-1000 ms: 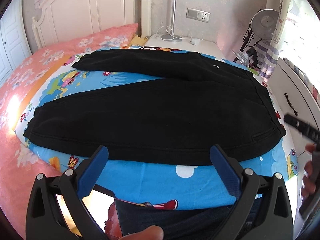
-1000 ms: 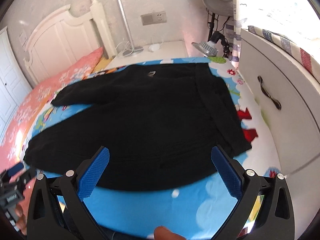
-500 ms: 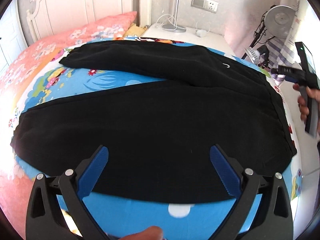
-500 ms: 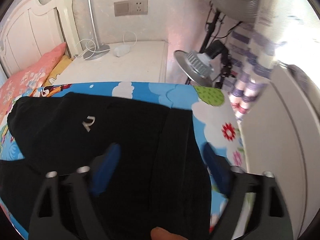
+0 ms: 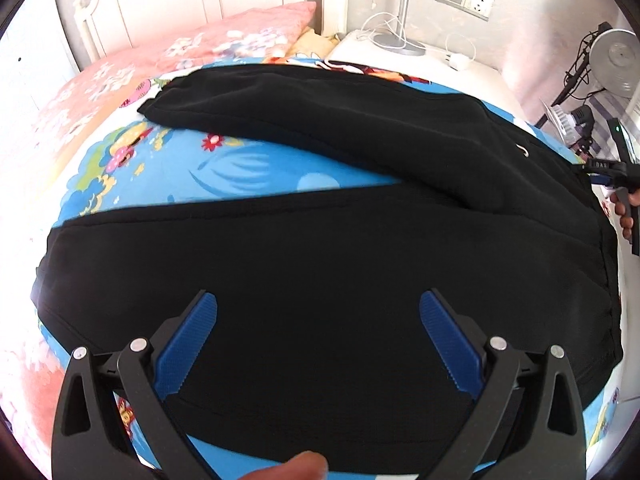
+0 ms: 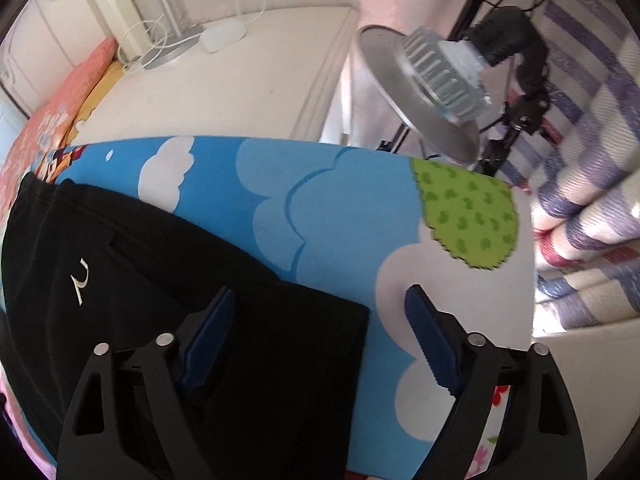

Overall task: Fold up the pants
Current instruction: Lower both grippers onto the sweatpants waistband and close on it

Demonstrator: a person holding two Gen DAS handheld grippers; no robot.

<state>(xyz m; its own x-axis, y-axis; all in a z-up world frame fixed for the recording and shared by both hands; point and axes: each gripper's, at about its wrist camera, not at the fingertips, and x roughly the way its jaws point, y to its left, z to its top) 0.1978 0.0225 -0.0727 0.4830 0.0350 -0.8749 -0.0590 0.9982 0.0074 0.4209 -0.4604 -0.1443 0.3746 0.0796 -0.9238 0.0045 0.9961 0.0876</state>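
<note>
Black pants (image 5: 320,264) lie spread flat on a blue cartoon sheet (image 5: 224,176), legs pointing left, waistband at the right. My left gripper (image 5: 318,300) hovers open over the near leg with nothing between its fingers. In the left wrist view the right gripper (image 5: 608,170) shows at the far right by the waistband, held by a hand (image 5: 626,216). In the right wrist view my right gripper (image 6: 318,300) straddles the far corner of the waistband (image 6: 320,320). Its jaws are closing: the left finger is over black cloth, the right finger over the sheet (image 6: 320,200), and the pads do not press on the cloth.
A white bedside table (image 6: 240,76) with a lamp base (image 6: 172,54) and charger cable stands behind the bed. A silver studio light (image 6: 424,88) on a stand and a striped curtain (image 6: 580,200) crowd the right side. A pink quilt (image 5: 120,76) covers the bed's left part.
The right gripper has swung to the far waistband corner, come lower, and its jaws have narrowed. The left gripper has moved forward over the near leg, staying open.
</note>
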